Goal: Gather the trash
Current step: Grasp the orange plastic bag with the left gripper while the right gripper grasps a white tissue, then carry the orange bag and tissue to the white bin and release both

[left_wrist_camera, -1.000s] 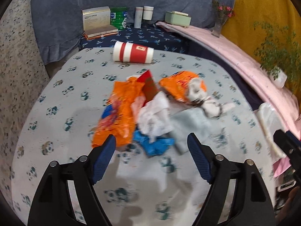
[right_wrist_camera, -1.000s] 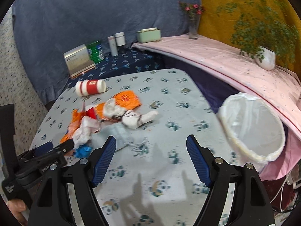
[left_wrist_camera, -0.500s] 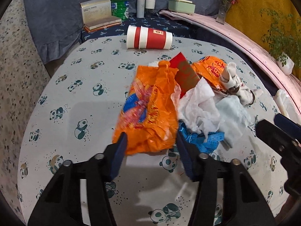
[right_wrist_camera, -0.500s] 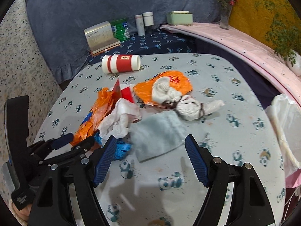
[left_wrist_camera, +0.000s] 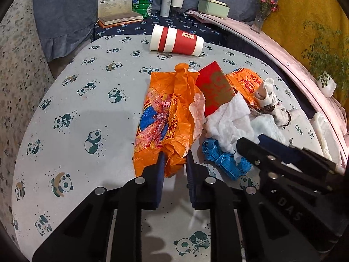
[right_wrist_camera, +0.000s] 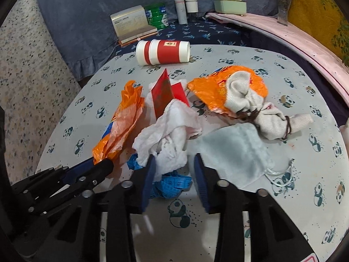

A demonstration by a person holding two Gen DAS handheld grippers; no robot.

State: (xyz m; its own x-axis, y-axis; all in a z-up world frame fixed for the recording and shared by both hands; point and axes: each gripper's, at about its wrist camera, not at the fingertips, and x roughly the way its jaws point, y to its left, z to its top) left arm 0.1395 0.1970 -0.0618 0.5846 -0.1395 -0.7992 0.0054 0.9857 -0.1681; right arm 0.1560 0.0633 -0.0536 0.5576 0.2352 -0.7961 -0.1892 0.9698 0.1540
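The left gripper (left_wrist_camera: 173,163) is clenched on the near edge of the crumpled orange printed plastic bag (left_wrist_camera: 165,120), its blue-padded fingers (left_wrist_camera: 161,170) pinching a fold of the film. That bag lies at the 12 o'clock side of the gripper on the panda-print tablecloth (left_wrist_camera: 82,109), stretching away toward a red-and-white paper cup (left_wrist_camera: 176,42) lying on its side at the far edge.

The right gripper (right_wrist_camera: 174,163) stands partly closed around the lower end of the crumpled white tissue wad (right_wrist_camera: 168,137); its left finger touches the tissue, while whether the right finger touches it cannot be told. Under the tissue, at the gripper's 6 o'clock, lies a coiled blue measuring tape (right_wrist_camera: 172,183). At 2 o'clock from this gripper rests a pale blue fabric pouch with a drawstring (right_wrist_camera: 235,150); beyond it, a knotted cream cloth bundle (right_wrist_camera: 257,109) sits on a second orange plastic wrapper (right_wrist_camera: 213,91). A folded red card (right_wrist_camera: 163,93) stands tilted at 12 o'clock, just behind the tissue.

On the dark blue shelf beyond stand a beige box (left_wrist_camera: 114,3), green cans (left_wrist_camera: 142,2) and a mint-green case (left_wrist_camera: 213,7).
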